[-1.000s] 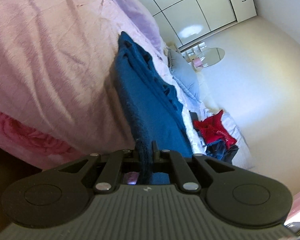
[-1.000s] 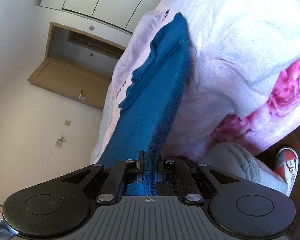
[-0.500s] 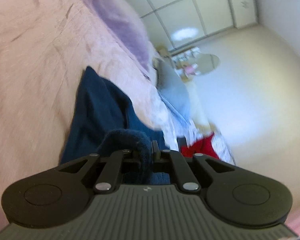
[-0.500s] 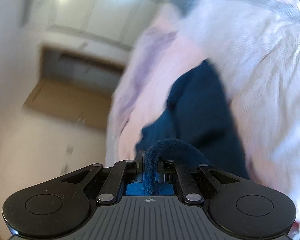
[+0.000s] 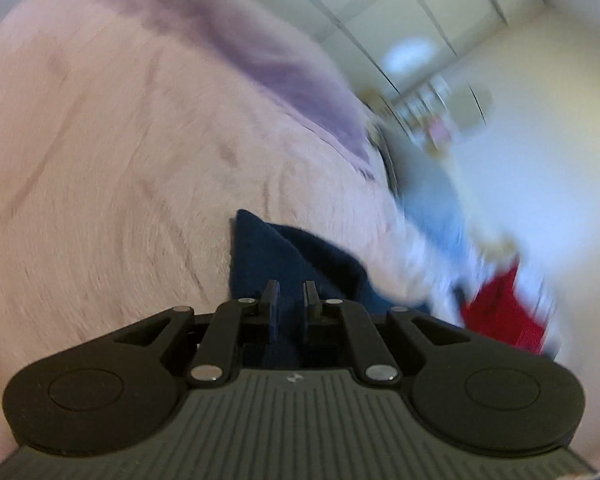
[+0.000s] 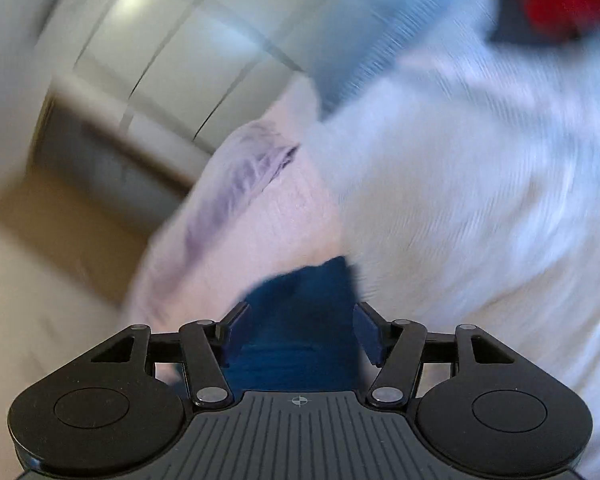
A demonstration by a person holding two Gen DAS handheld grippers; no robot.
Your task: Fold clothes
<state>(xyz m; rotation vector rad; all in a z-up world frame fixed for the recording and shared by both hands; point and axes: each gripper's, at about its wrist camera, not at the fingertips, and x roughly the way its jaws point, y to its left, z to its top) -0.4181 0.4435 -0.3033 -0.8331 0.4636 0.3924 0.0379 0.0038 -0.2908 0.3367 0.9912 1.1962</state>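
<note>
The blue garment [image 6: 300, 320] is lying at twelve o'clock between the spread right claw [image 6: 300, 332]; the left claw [image 5: 288, 300], slightly parted, is straddling it on the bed [image 5: 100, 160].

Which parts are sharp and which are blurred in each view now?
Left wrist view: left gripper sharp; pink bedspread and red clothing smeared by motion. Right wrist view: right gripper sharp; blue garment and bedding streaked, wardrobe doors blurred, carrying soft glare.

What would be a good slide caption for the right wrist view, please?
Open right gripper over the blue garment on the pink bedspread.
</note>
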